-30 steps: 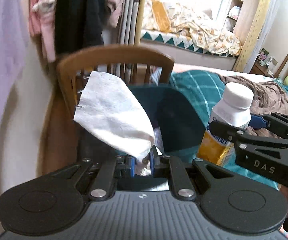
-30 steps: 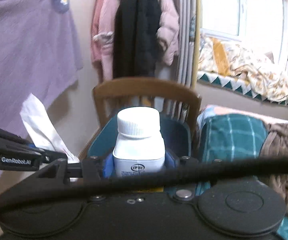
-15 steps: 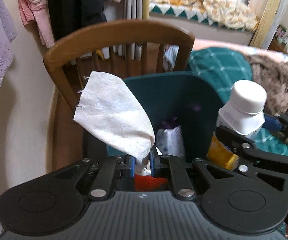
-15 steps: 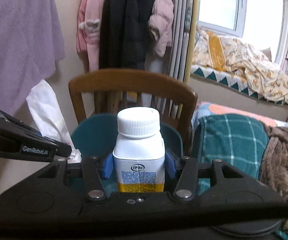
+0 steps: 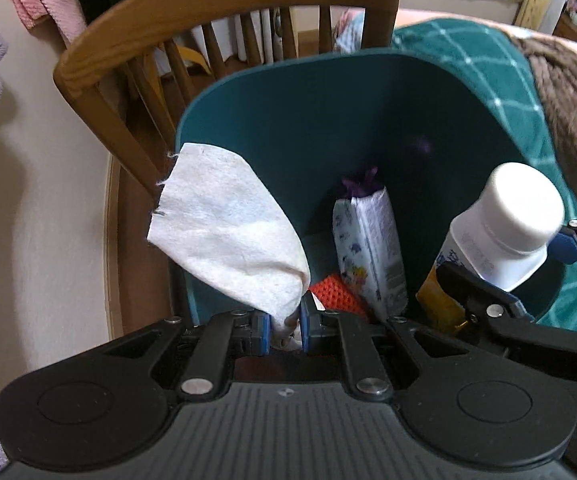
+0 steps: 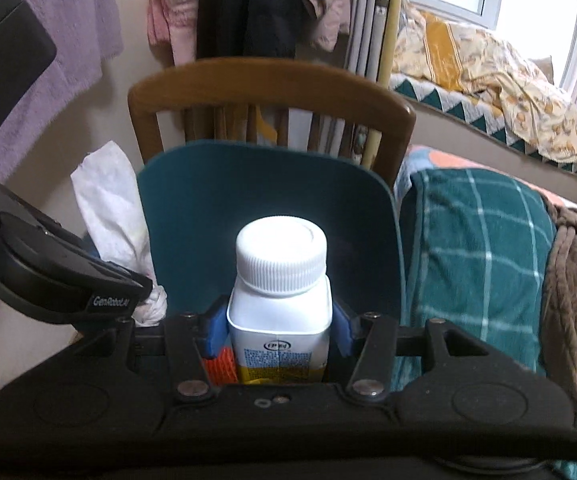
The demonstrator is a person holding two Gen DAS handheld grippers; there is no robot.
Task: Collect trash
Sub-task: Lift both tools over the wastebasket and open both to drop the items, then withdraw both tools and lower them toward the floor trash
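My left gripper (image 5: 284, 330) is shut on a crumpled white tissue (image 5: 228, 228), which sticks up over the near left rim of a teal trash bin (image 5: 328, 120). My right gripper (image 6: 278, 332) is shut on a white bottle (image 6: 280, 292) with a ribbed white cap and a yellow label. It holds the bottle upright over the bin's (image 6: 248, 192) open mouth. In the left wrist view that bottle (image 5: 504, 232) hangs at the bin's right side. Inside the bin lie a white printed packet (image 5: 368, 248) and an orange mesh piece (image 5: 334, 292).
A wooden spindle-back chair (image 5: 208, 12) stands just behind the bin. A bed with a teal checked blanket (image 6: 476, 248) and a brown throw (image 6: 576, 280) lies to the right. Clothes (image 6: 244, 4) hang on the wall behind, and a purple towel (image 6: 48, 40) hangs at the left.
Both grippers have come down and tilted toward the bin, so its inside and the trash at its bottom now show. The tissue and the bottle stay gripped.
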